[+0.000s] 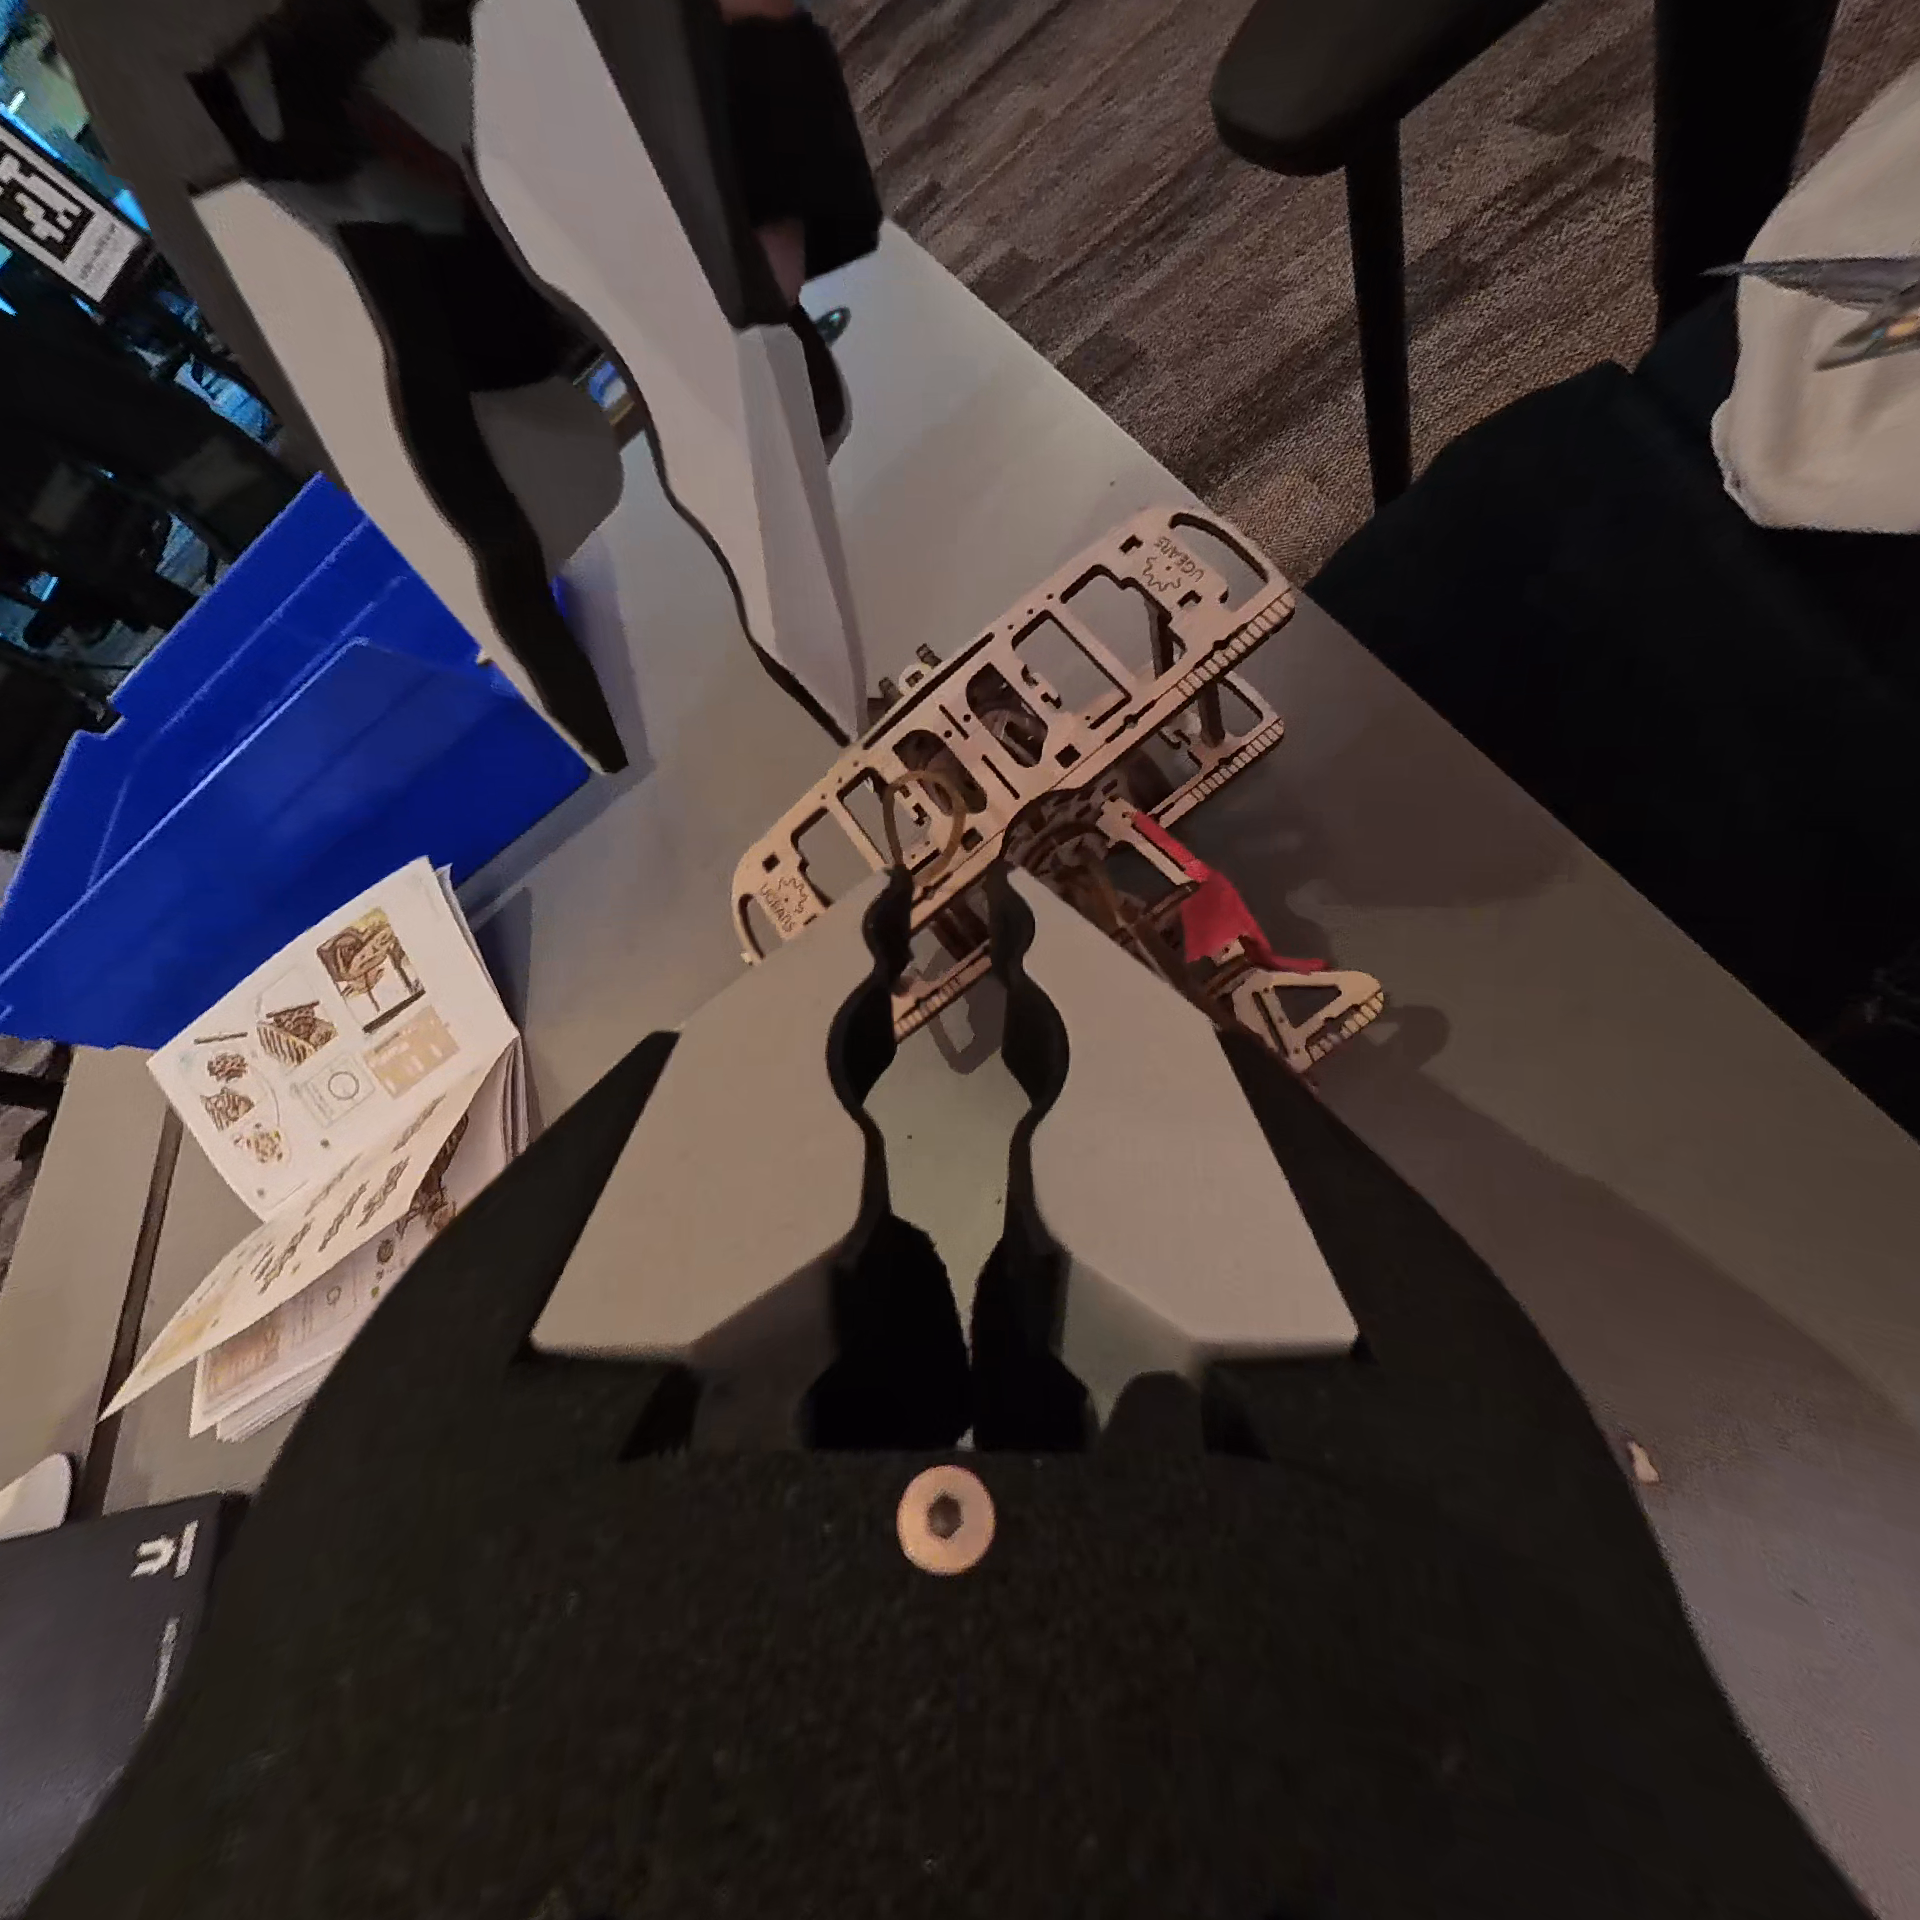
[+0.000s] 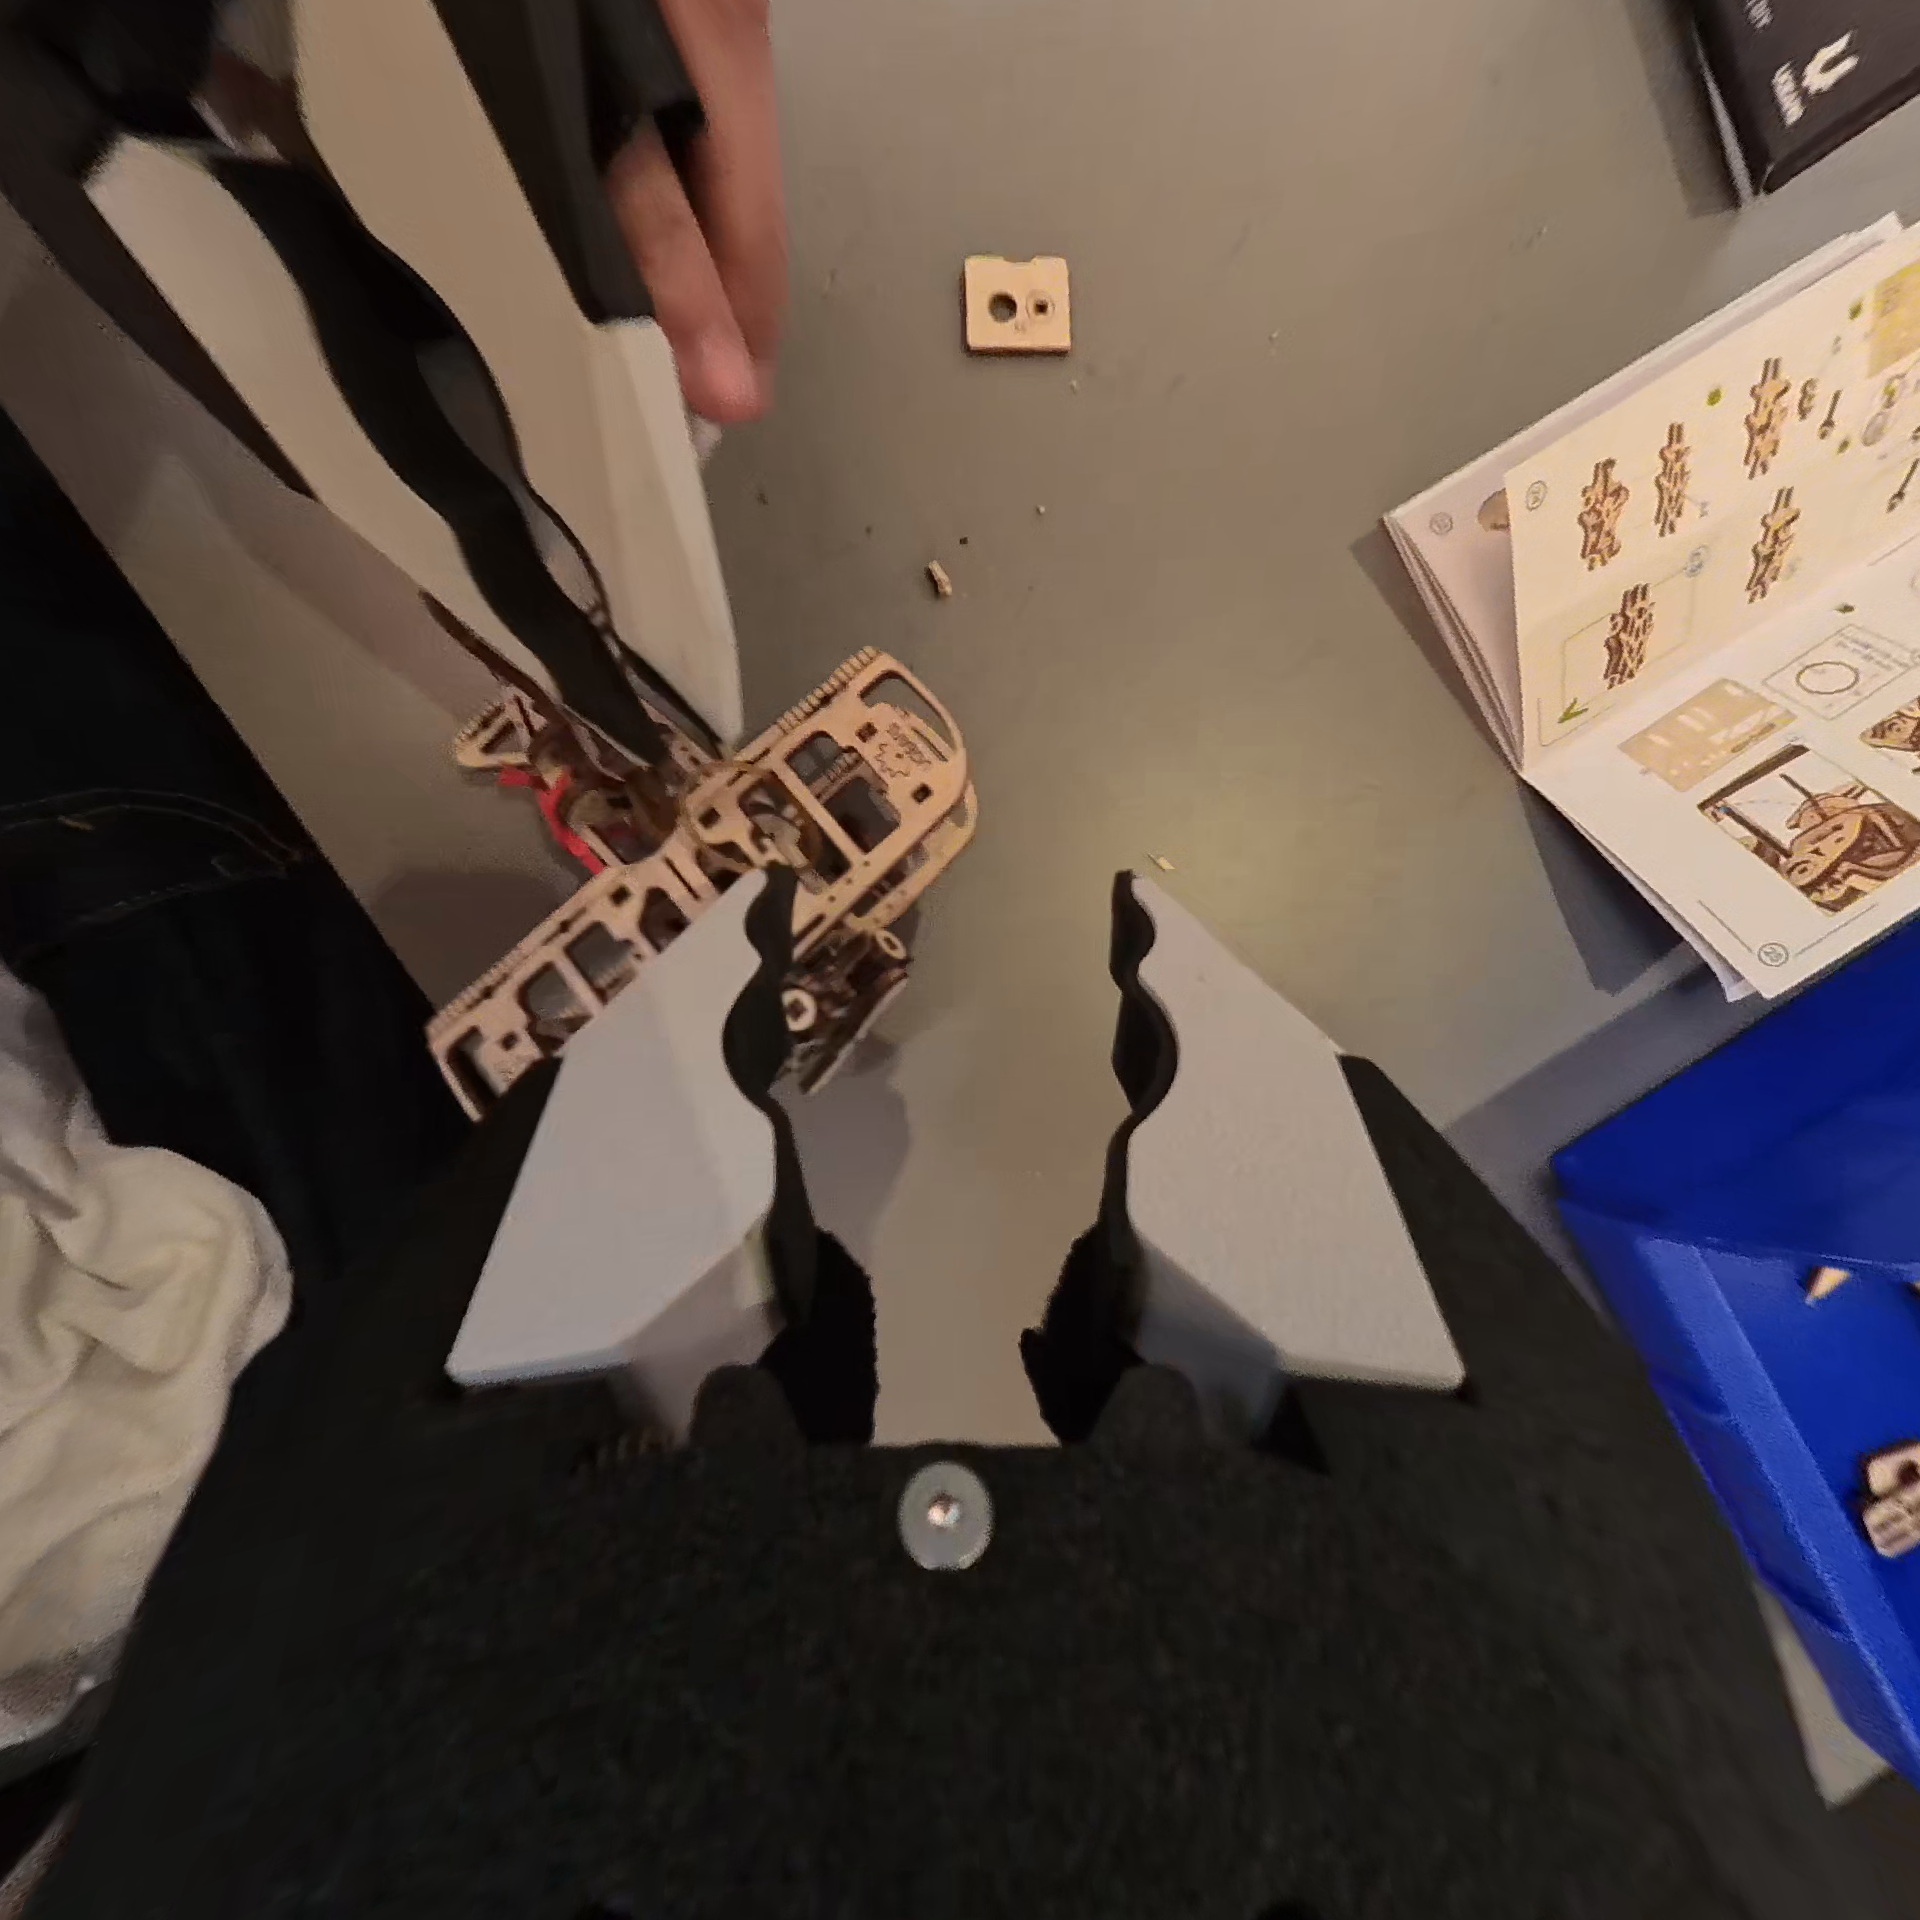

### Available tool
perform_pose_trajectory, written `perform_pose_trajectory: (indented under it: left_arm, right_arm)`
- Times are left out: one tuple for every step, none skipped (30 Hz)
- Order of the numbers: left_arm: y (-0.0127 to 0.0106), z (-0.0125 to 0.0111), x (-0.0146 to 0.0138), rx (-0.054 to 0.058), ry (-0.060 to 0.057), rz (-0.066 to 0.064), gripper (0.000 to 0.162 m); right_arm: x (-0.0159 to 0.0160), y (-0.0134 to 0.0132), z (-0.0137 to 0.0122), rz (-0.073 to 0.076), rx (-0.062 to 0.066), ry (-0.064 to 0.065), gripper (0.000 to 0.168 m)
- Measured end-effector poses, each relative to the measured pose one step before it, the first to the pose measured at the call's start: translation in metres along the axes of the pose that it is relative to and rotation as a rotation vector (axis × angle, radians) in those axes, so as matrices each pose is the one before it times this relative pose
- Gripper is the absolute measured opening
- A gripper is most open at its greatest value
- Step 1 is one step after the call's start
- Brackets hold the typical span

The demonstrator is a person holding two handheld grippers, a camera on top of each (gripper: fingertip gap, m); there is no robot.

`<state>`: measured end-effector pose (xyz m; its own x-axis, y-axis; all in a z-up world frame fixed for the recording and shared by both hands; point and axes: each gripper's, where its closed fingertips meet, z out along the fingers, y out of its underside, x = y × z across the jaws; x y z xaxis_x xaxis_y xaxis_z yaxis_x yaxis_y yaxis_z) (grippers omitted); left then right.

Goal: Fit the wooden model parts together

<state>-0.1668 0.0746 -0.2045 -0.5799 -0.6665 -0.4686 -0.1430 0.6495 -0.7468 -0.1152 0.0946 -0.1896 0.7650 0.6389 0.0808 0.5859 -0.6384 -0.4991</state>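
A laser-cut wooden biplane model point(image 1: 1049, 717) with a red part point(image 1: 1216, 914) lies on the grey table point(image 1: 1455, 1091). My left gripper point(image 1: 948, 891) is over the model's near wing, its jaws drawn narrow. A thin brown rubber band point(image 1: 921, 821) loops up from its left fingertip. My right gripper point(image 2: 945, 883) is open and empty, its left fingertip point(image 2: 764, 904) touching the model point(image 2: 852, 800). The left gripper point(image 2: 665, 769) comes down onto the model's middle in the right wrist view. A small square wooden part point(image 2: 1016, 307) lies apart, farther out.
An open instruction booklet point(image 2: 1714, 675) lies beside a blue bin point(image 2: 1766, 1299) that holds small wooden parts point(image 2: 1891, 1496). A black box point(image 2: 1808, 83) sits at the far corner. A dark chair point(image 1: 1610, 727) stands by the table edge. Wood crumbs dot the table.
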Motion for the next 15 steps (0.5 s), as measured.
perform_pose_trajectory:
  left_arm:
    - [0.00017,0.00258,0.00105,-0.0001,0.0104,0.0048,0.011]
    - [0.00122,0.00255,-0.00067,-0.0056,-0.0013,0.0088,0.010]
    - [0.00197,0.00256,-0.00002,-0.0092,0.0029,0.0075,0.009]
    - [0.00099,0.00177,-0.00018,-0.0054,0.0011,0.0041,0.007]
    - [0.00045,0.00060,-0.00168,-0.0030,-0.0078,0.0047,0.002]
    - [0.00029,-0.00005,-0.00098,-0.0017,-0.0011,0.0010,0.001]
    - [-0.00012,-0.00060,-0.00142,0.0001,-0.0019,-0.0048,0.000]
    - [-0.00072,-0.00078,-0.00204,0.0046,-0.0060,-0.0064,0.000]
    - [-0.00086,-0.00047,-0.00116,0.0044,-0.0011,-0.0074,0.000]
    - [-0.00087,-0.00030,-0.00107,0.0049,-0.0013,-0.0067,0.000]
    - [-0.00088,0.00010,-0.00024,0.0053,0.0034,-0.0069,0.000]
    - [-0.00019,0.00047,0.00011,0.0016,0.0039,-0.0090,0.000]
    - [-0.00051,0.00043,-0.00015,0.0034,-0.0001,-0.0063,0.000]
    - [-0.00068,0.00048,0.00019,0.0051,0.0006,-0.0042,0.000]
    - [0.00001,0.00067,0.00043,0.0003,0.0030,-0.0047,0.000]
  right_arm:
    - [-0.00417,-0.00286,-0.00193,0.0057,0.0310,-0.0068,0.057]
    - [-0.00441,-0.00258,-0.00137,0.0021,0.0288,-0.0060,0.052]
    - [-0.00378,-0.00136,-0.00085,0.0044,0.0213,-0.0011,0.047]
    - [-0.00343,-0.00005,-0.00063,0.0065,0.0157,-0.0003,0.044]
    - [-0.00181,0.00086,-0.00096,0.0081,0.0095,0.0080,0.042]
    - [-0.00204,0.00025,-0.00131,0.0139,0.0148,0.0053,0.040]
    - [-0.00322,-0.00051,-0.00166,0.0163,0.0210,-0.0040,0.037]
    - [-0.00356,-0.00099,-0.00173,0.0116,0.0204,-0.0051,0.034]
    - [-0.00470,-0.00152,-0.00152,0.0019,0.0198,-0.0062,0.028]
    - [-0.00589,-0.00170,-0.00082,-0.0099,0.0197,-0.0055,0.023]
    - [-0.00480,-0.00135,-0.00010,-0.0203,0.0155,0.0068,0.021]
    - [-0.00281,-0.00051,0.00072,-0.0228,0.0073,0.0194,0.018]
    - [-0.00403,-0.00001,0.00159,-0.0222,-0.0001,0.0085,0.017]
    - [-0.00242,0.00081,0.00205,-0.0156,-0.0064,0.0122,0.017]
    - [0.00000,0.00153,0.00226,-0.0105,-0.0122,0.0187,0.018]
